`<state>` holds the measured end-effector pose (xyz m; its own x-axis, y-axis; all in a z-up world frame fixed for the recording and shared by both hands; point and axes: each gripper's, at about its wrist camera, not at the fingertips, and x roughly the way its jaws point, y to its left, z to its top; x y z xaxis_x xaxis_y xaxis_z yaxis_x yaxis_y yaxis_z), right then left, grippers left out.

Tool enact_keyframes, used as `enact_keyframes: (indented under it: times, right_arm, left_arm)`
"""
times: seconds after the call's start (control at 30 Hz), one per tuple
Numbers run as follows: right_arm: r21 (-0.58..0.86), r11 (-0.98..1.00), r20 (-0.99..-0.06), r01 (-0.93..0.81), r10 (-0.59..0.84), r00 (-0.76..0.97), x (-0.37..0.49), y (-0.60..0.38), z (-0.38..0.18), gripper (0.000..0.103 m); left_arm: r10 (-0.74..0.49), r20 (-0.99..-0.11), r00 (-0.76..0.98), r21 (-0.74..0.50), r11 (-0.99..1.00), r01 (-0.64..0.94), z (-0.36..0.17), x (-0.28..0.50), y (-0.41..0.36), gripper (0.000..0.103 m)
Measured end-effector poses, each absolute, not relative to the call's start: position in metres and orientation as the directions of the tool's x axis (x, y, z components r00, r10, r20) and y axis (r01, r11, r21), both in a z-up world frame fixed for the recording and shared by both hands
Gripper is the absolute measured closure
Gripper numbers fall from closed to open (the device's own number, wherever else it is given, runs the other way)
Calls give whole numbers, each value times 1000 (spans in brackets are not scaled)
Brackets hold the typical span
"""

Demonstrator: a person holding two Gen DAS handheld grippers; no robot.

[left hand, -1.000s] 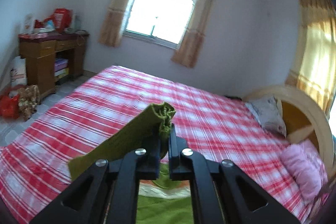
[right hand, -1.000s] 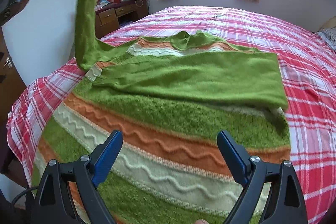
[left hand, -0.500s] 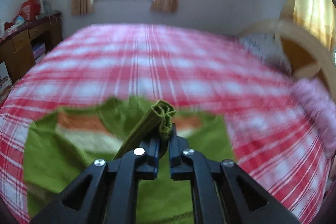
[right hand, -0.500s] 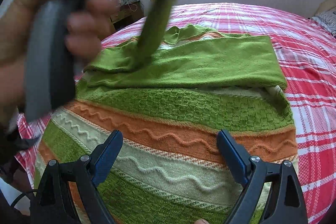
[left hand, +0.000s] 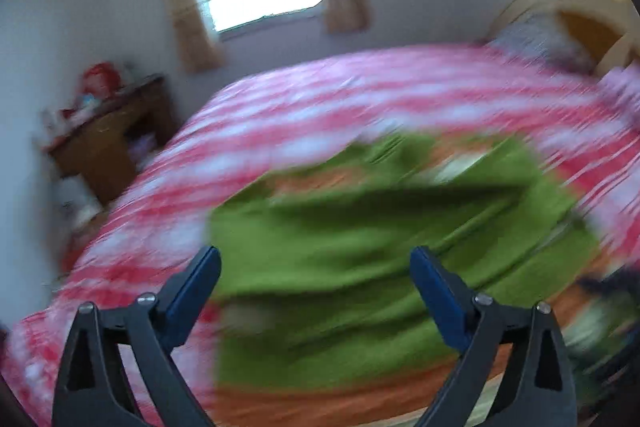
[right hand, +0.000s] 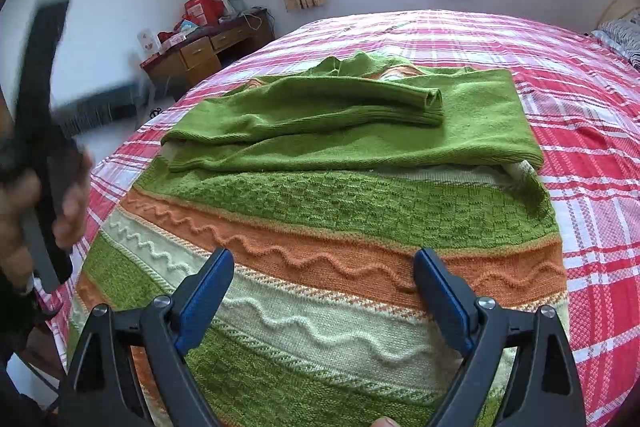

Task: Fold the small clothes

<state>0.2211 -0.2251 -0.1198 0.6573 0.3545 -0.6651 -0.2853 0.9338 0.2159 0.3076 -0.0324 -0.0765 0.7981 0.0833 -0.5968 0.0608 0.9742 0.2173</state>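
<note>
Both tongs are seen spread wide with nothing gripped: the left tongs in a heavily blurred view, the right tongs above the striped lower half of the green sweater. This sweater is laid flat on the red plaid bed, both sleeves folded across its chest, one cuff resting on top. A wooden desk is seen by the wall.

Green striped knit sweater on the red plaid bed

It lies flat, banded with orange and cream wavy stripes. Both plain green sleeves are folded across the chest, the upper sleeve's ribbed cuff pointing right.
</note>
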Motion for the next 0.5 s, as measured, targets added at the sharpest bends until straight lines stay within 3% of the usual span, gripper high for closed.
enact_keyframes:
  times: [0.13, 0.27, 0.33, 0.4, 0.5]
  right_arm:
    - [247, 925, -667, -288, 378, 642, 224, -229, -111, 11]
    - [234, 941, -665, -244, 338, 666, 239, -238, -71, 11]
    - [211, 952, -665, -223, 307, 681, 253, -243, -58, 17]
    - [204, 961, -681, -188, 277, 678, 278, -249, -53, 35]
    - [155, 976, -726, -152, 217, 653, 319, -250, -65, 36]
  left_arm:
    - [141, -716, 684, 182, 983, -12, -110, 329, 10, 5]
    - [137, -740, 658, 143, 989, -45, -120, 334, 24, 5]
    - [121, -751, 649, 112, 992, -55, -120, 336, 27, 3]
    - [112, -754, 648, 90, 994, -67, -125, 336, 29, 0]
    - [88, -757, 647, 55, 996, -70, -128, 336, 31, 0]
